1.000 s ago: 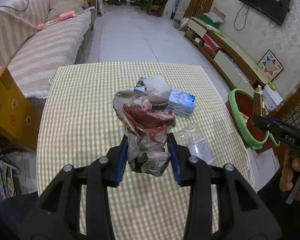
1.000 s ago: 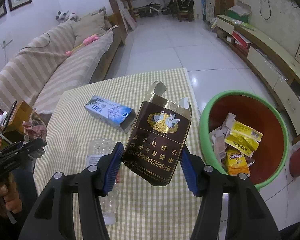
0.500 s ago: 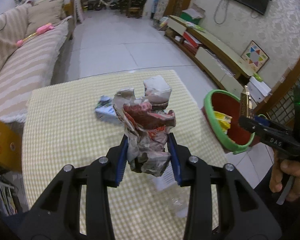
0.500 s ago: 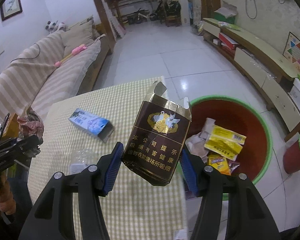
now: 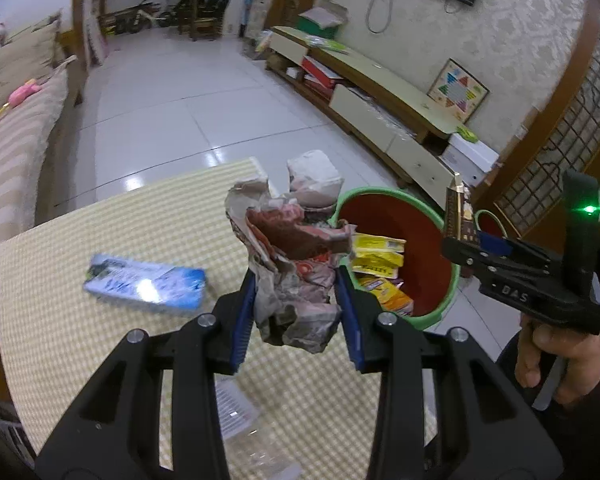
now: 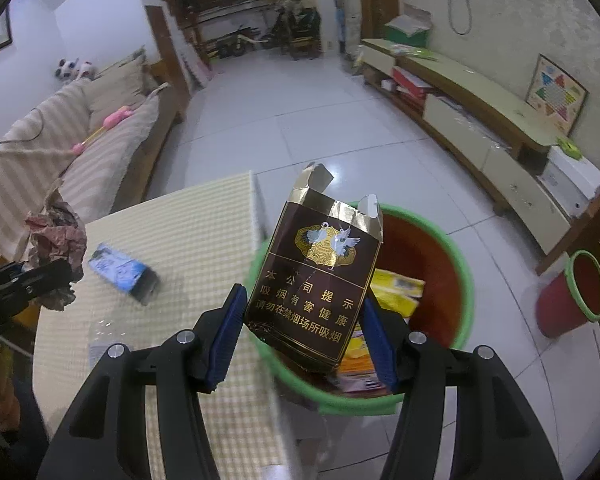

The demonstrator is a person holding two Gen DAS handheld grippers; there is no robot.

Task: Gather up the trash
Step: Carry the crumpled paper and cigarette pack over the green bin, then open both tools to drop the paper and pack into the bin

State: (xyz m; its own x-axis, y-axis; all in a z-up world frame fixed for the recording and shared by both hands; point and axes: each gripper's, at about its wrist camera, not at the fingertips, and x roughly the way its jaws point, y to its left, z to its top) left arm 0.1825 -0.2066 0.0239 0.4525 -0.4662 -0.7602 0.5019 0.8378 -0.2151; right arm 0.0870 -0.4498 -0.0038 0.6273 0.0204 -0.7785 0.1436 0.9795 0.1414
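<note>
Crumpled paper [image 5: 296, 276], reddish and grey, was clamped between the blue pads of the left gripper [image 5: 298, 300] at the centre of the left wrist view, hanging above the checked tablecloth [image 5: 100, 240] near the table's right edge. The red bin with a green rim [image 5: 440, 308] stood on the floor just right of centre, already holding yellow packets [image 5: 376, 256]. In the right wrist view the right gripper [image 6: 304, 328] was closed on a brown cigarette pack [image 6: 316, 280], torn open at the top, which sat in front of the bin's mouth at centre frame. A blue box [image 5: 144, 286] lay on the cloth at mid left, and a clear plastic bottle [image 5: 244, 420] lay low in the frame under the left gripper.

The paper wad appeared to be over the table edge rather than over the bin, so a release here would likely have dropped it onto the cloth or the floor. Being light and irregular, it could also have caught on a pad or bounced off the rim. The pack, gripped low and tilted, might have struck the near rim and tumbled outside. The two grippers were close together and could have collided over the bin's opening.
</note>
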